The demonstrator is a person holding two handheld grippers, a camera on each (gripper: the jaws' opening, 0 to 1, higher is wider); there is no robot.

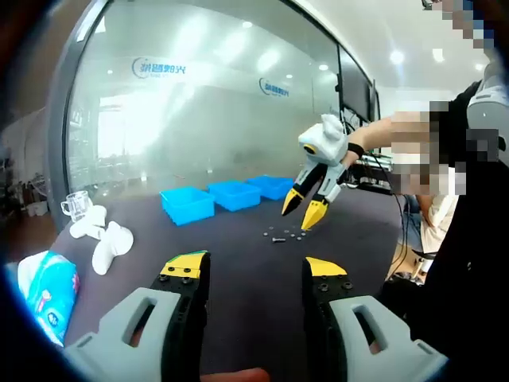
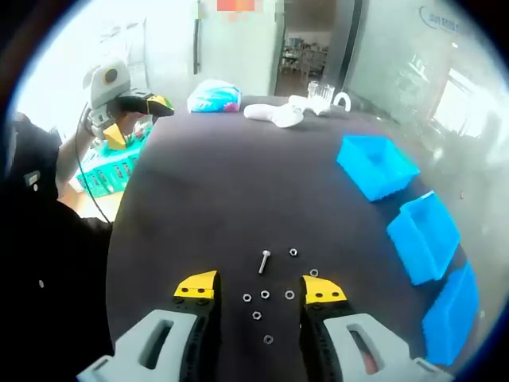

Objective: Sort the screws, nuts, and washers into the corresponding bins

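A small pile of loose hardware lies on the dark table: one screw (image 2: 263, 260) with several nuts and washers (image 2: 265, 295) around it, also seen as tiny specks of hardware (image 1: 282, 235) in the left gripper view. My right gripper (image 2: 259, 290) is open and hovers just above the pieces, with nothing between its yellow-tipped fingers; from the left gripper view that right gripper (image 1: 304, 208) points down at the pile. My left gripper (image 1: 253, 270) is open and empty, well back from the hardware. Three blue bins (image 1: 188, 204) (image 1: 235, 194) (image 1: 271, 186) stand in a row behind the pile.
A white cloth-like heap (image 1: 103, 239), a clear glass cup (image 1: 78, 204) and a blue-and-white packet (image 1: 48, 293) lie at the table's left end. A glass wall stands behind the table. A person (image 1: 445, 239) stands at the right edge. Green crates (image 2: 115, 171) sit beyond the table.
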